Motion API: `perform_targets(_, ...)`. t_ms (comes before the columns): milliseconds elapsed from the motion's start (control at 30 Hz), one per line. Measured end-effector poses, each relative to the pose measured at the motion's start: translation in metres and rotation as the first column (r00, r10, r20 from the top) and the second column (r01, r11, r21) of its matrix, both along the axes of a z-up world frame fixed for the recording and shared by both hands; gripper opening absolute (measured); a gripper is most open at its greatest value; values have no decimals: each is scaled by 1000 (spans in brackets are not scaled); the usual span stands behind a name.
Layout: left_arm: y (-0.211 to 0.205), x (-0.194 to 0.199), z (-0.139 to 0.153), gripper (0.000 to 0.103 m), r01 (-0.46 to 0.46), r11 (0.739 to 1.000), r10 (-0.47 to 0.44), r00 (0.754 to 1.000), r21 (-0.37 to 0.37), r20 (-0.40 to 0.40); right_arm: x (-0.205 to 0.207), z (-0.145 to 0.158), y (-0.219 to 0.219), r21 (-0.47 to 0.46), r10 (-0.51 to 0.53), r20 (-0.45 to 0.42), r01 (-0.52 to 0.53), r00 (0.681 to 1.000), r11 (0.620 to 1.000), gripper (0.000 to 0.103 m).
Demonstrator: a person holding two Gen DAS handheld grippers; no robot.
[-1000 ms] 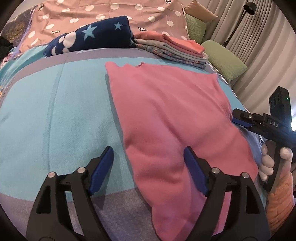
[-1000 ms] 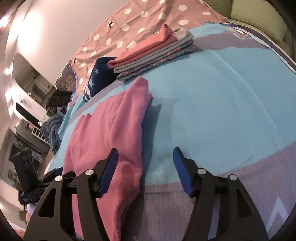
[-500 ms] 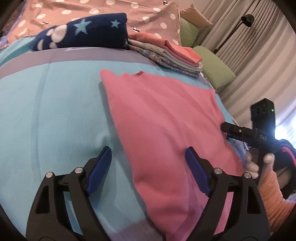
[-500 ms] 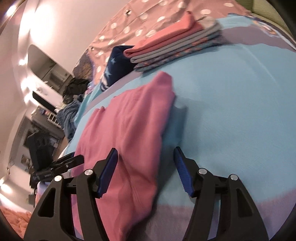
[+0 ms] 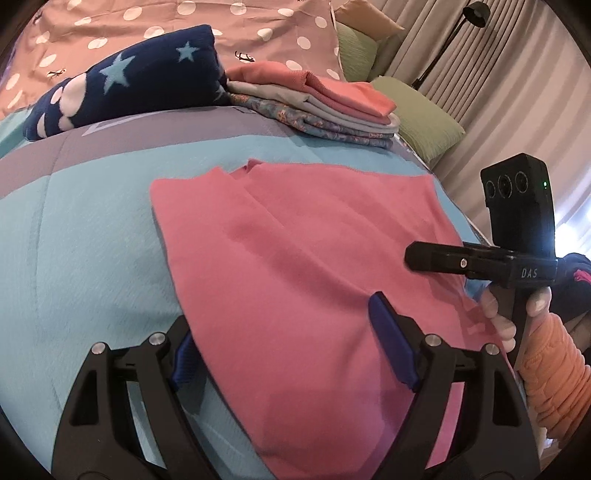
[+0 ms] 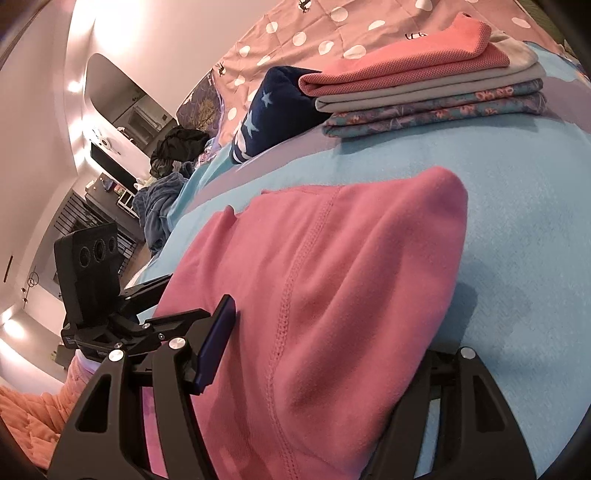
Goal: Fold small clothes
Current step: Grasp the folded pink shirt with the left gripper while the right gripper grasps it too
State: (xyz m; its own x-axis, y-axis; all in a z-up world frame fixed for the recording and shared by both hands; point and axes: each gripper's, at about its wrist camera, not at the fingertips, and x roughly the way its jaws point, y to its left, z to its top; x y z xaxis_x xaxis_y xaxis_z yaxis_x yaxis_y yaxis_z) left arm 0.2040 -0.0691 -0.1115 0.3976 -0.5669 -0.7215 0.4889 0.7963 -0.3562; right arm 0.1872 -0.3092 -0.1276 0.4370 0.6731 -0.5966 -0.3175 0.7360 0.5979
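Note:
A pink garment (image 5: 314,266) lies partly folded on the blue bed cover (image 5: 85,258). It also fills the right wrist view (image 6: 332,295). My left gripper (image 5: 291,350) is open, its jaws straddling the garment's near left edge, the left pad tucked under the cloth. My right gripper (image 6: 325,354) is open around the garment's near right edge; its right pad is hidden under the cloth. The right gripper also shows in the left wrist view (image 5: 480,258), at the garment's right side.
A stack of folded clothes (image 5: 325,107) sits at the far side of the bed, next to a navy star-patterned blanket (image 5: 129,92). A polka-dot pillow (image 5: 184,22) and green cushions (image 5: 424,122) lie behind. A heap of dark clothes (image 6: 173,155) lies far left.
Both grippers have moved forward onto the pink garment, so that its near edges now lie between their open jaws. The garment itself has barely shifted.

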Motion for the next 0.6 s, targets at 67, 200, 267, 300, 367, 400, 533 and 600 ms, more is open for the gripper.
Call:
perform_targets(67, -2, 2, -1, 82, 6, 1000, -6, 1000, -5, 6, 1, -1, 3, -9, 1, 6, -1, 1000, 1000, 64)
perform_targets(200, 0, 1, -2, 82, 12, 1000, -12, 1000, -16, 15, -1, 0, 9, -46, 7, 28, -6, 1000, 999, 59)
perform_targets(267, 1, 1, -2, 80, 9, 1000, -9, 1000, -16, 19, -4, 0, 7, -47, 0, 30, 2, 1000, 999, 51)
perform_targets(300, 1, 0, -2, 78, 6, 1000, -6, 1000, -12, 23, -5, -1, 7, -44, -5, 29, 7, 1000, 999, 44)
perform_targets(367, 0, -2, -1, 72, 2, 1000, -3, 999, 7, 34, -7, 0, 6, -53, -22, 31, 23, 999, 998, 38)
perform_targets(400, -3, -4, 1, 69, 3, 1000, -4, 999, 24, 44, -8, 1, 9, -78, -27, 41, 30, 999, 997, 36)
perform_targets(533, -9, -11, 8, 43, -2, 998, -2, 998, 65, 66, -21, 13, 27, -231, -31, 124, 59, 992, 971, 28)
perform_targets(600, -11, -17, 15, 32, -21, 997, 16, 997, 69, 69, -31, 22, 35, -286, -41, 170, 89, 985, 954, 24)
